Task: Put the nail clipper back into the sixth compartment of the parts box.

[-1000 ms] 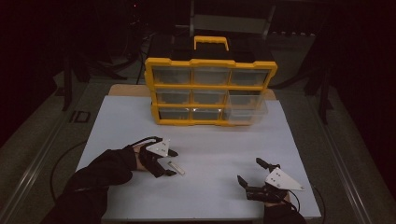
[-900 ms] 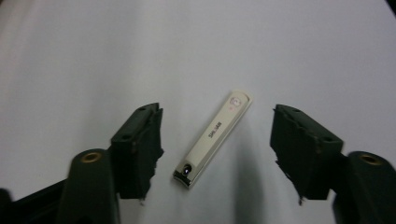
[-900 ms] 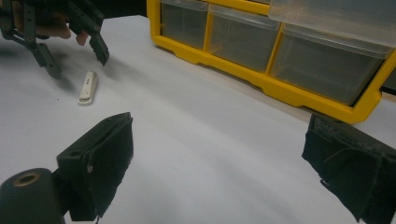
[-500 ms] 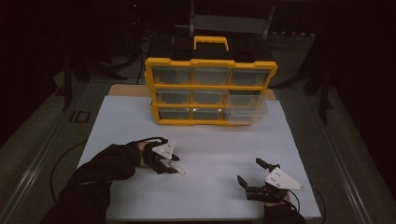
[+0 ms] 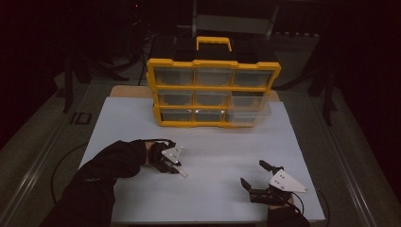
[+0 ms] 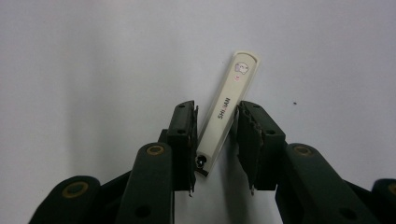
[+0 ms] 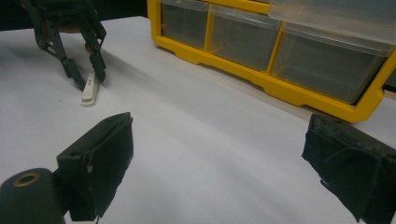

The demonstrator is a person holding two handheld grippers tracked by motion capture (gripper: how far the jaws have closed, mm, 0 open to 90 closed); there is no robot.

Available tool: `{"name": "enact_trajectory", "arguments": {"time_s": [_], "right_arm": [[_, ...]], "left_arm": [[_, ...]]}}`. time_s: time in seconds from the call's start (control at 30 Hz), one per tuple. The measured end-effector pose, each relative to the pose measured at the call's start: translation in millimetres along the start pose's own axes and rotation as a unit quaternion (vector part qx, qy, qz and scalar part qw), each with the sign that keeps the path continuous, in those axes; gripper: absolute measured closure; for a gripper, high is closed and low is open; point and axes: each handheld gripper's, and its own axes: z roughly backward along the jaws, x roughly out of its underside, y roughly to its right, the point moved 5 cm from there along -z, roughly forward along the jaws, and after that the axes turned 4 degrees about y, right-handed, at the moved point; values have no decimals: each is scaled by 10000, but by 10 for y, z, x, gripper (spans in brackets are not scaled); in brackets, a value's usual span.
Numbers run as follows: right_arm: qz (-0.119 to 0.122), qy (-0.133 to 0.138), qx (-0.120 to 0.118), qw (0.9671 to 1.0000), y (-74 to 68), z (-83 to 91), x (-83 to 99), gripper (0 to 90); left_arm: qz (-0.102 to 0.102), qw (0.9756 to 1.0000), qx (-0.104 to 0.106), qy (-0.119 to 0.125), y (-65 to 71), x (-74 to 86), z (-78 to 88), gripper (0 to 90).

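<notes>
A white nail clipper lies flat on the white table top, slanted between the jaws of my left gripper. Those jaws have just been closing; the left pad meets its lower end and the right pad its upper side. In the high view the left gripper sits left of centre, with the clipper sticking out below it. The right gripper view shows the same clipper under that gripper. My right gripper rests near the front right, jaws wide apart with nothing between them.
A yellow organiser with clear drawers stands at the back of the table, its handle on top. Its lower right drawer is pulled partly out. The same organiser is in the right gripper view. A dark floor surrounds the table.
The left gripper's jaws have narrowed around the nail clipper and the hand has shifted slightly. The right gripper has stayed where it was.
</notes>
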Motion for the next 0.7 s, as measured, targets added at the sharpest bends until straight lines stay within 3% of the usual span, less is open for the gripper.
{"name": "enact_trajectory", "arguments": {"time_s": [0.1, 0.13, 0.2, 0.47, 0.57, 0.7], "right_arm": [[4, -3, 0, 10000, -2, -1, 0, 85], [4, -3, 0, 10000, -2, -1, 0, 85], [-3, -6, -11, 10000, -10, -2, 0, 85], [2, 7, -14, 10000, -5, 2, -3, 84], [-22, 13, -13, 10000, 0, 3, -2, 84], [-10, 9, -7, 10000, 1, 4, -5, 85]], "left_arm": [[-72, 10000, 25, -64, 2, -10, -3, 695], [-224, 9996, 77, -157, 19, -32, -10, 695], [-293, 9993, 118, -217, 29, -42, -12, 769], [-296, 9992, 196, -205, 22, -57, 7, 780], [-82, 9997, 171, -132, 26, -85, 47, 781], [392, 9991, 178, 13, 19, -156, 135, 781]]}}
